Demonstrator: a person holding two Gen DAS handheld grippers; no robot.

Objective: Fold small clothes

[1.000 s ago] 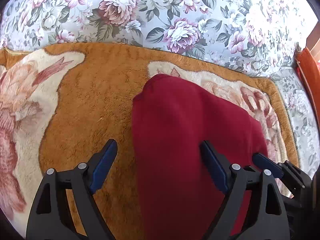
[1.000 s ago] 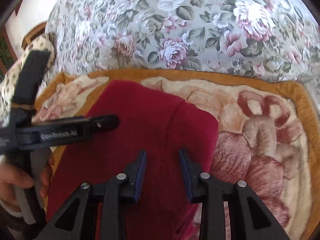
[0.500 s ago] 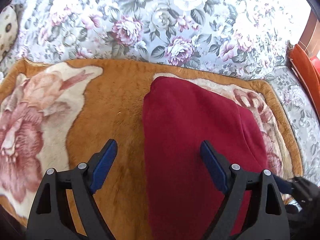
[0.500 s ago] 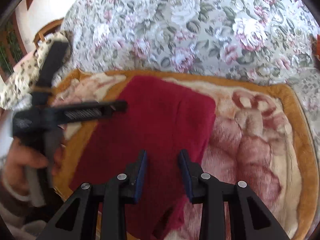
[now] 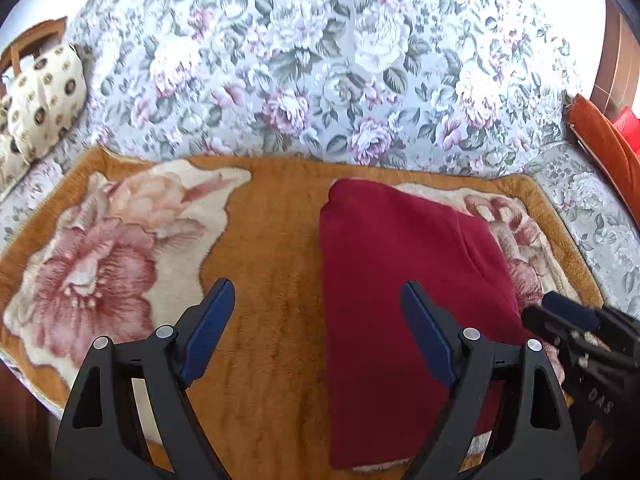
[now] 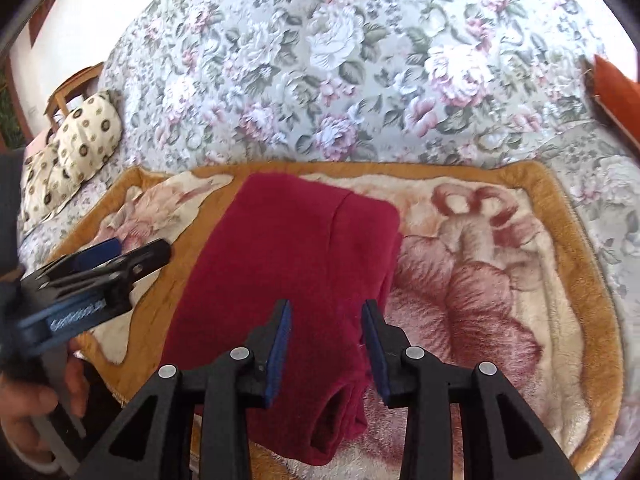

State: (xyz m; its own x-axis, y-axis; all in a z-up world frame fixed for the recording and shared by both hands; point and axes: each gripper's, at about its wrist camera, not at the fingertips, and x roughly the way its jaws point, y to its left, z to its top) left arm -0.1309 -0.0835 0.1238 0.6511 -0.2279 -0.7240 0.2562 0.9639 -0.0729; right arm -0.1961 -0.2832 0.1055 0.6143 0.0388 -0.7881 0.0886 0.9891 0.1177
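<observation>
At the left, the left gripper (image 5: 316, 320) hangs above the orange floral blanket (image 5: 272, 240) with its fingers (image 5: 208, 328) spread wide and nothing between them; only its right finger overlaps the garment's left edge. The folded red garment (image 5: 400, 280) lies flat on the blanket's right half, its long axis running away from both grippers toward the flowered sofa back (image 5: 320, 60). Farther right, the right gripper (image 6: 326, 320) is directly over its near end, fingers having just been opening, released and empty, so I judge it the nearer hand.

One red garment (image 5: 400, 300), one blanket (image 5: 272, 280), two grippers, two cushions.
</observation>
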